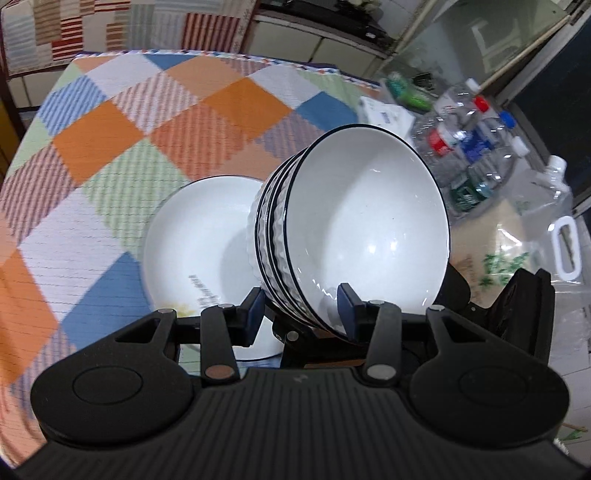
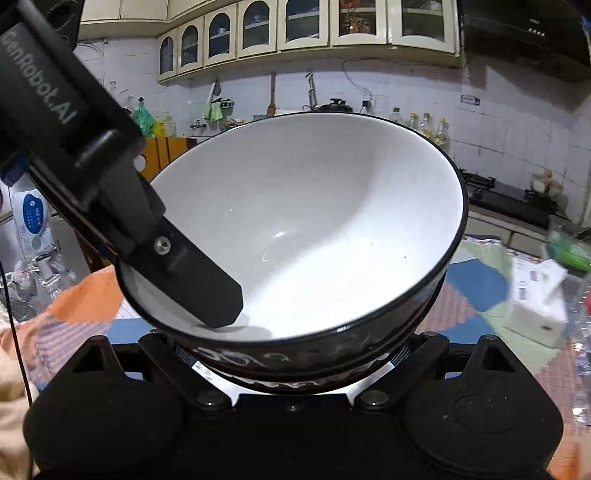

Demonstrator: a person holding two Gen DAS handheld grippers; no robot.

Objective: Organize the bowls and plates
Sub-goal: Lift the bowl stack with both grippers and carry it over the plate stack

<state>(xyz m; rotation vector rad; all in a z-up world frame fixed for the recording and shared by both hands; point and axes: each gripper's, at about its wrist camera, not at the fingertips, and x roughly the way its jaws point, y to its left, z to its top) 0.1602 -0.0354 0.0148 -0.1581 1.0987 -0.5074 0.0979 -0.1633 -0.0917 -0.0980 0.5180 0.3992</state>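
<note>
A stack of white bowls with dark rims (image 1: 362,229) is tilted on its side above the table. My left gripper (image 1: 303,314) is shut on the stack's rim, one blue pad (image 1: 349,306) inside the top bowl and one outside. A white plate (image 1: 195,254) lies on the checked tablecloth just behind the stack. In the right wrist view the same bowl stack (image 2: 314,240) fills the middle. My right gripper (image 2: 295,363) holds the stack from both sides near its base. The left gripper's finger (image 2: 199,280) reaches into the bowl there.
The table carries a checked cloth (image 1: 129,122). Several plastic bottles (image 1: 469,140) and a large clear jug (image 1: 546,229) stand at the right. A white box (image 2: 535,295) sits on the table. Kitchen counter and cabinets (image 2: 295,29) lie beyond.
</note>
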